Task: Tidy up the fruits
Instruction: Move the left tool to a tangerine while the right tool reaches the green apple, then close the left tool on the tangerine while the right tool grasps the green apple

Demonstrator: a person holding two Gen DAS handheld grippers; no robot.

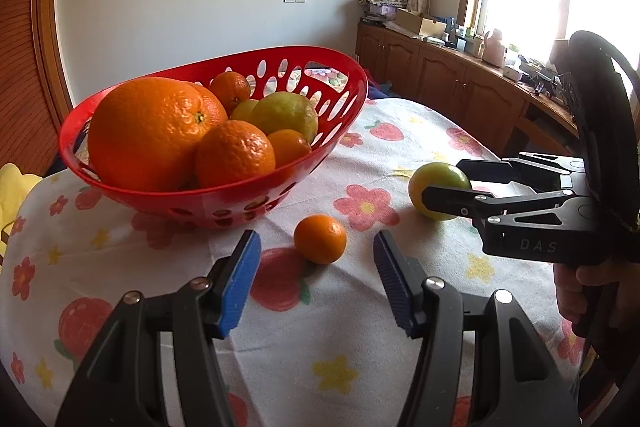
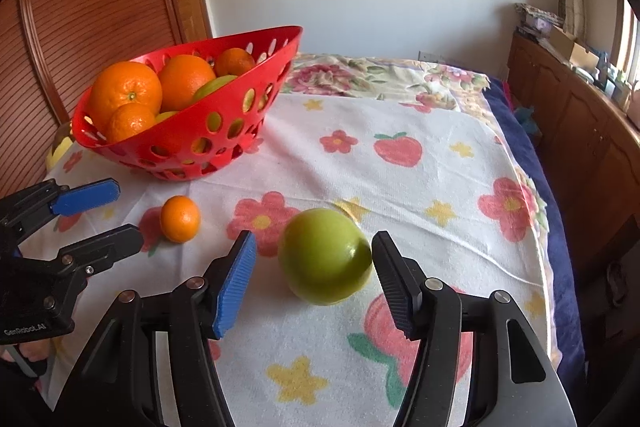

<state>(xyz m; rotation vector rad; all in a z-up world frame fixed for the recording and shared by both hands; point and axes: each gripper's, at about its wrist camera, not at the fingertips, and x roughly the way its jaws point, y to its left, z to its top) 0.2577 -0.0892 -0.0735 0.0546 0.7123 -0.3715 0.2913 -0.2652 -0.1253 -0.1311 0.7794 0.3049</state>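
So there's a red basket (image 1: 216,203) sitting on a flowery cloth (image 1: 360,347) that covers the surface underneath. Honestly can't tell if it's a bed or a counter under there. The basket's already loaded with oranges (image 1: 148,135) and a couple of yellow-green citrus (image 1: 286,115).

Two fruits are loose on the cloth. The small tangerine (image 1: 320,239) sits right ahead of the left tool (image 1: 316,279), just past its blue pads (image 1: 240,283) and roughly centred on the gap. That tool is spread open with nothing between its fingers, not touching the tangerine. The basket is ahead of it and off to its left.

The green lime-looking fruit (image 2: 324,257) is between the fingers of the right tool (image 2: 314,281). There's a clear gap on the blue-pad (image 2: 236,283) side. On the other side the fruit is very close to the finger; maybe brushing it, hard to say. Either way it isn't clamped, so that tool is open around the fruit, which rests on the cloth. The basket is off to that tool's far left, and the tangerine lies between the two tools.

A hand (image 1: 580,291) is visible on the right tool's grip.
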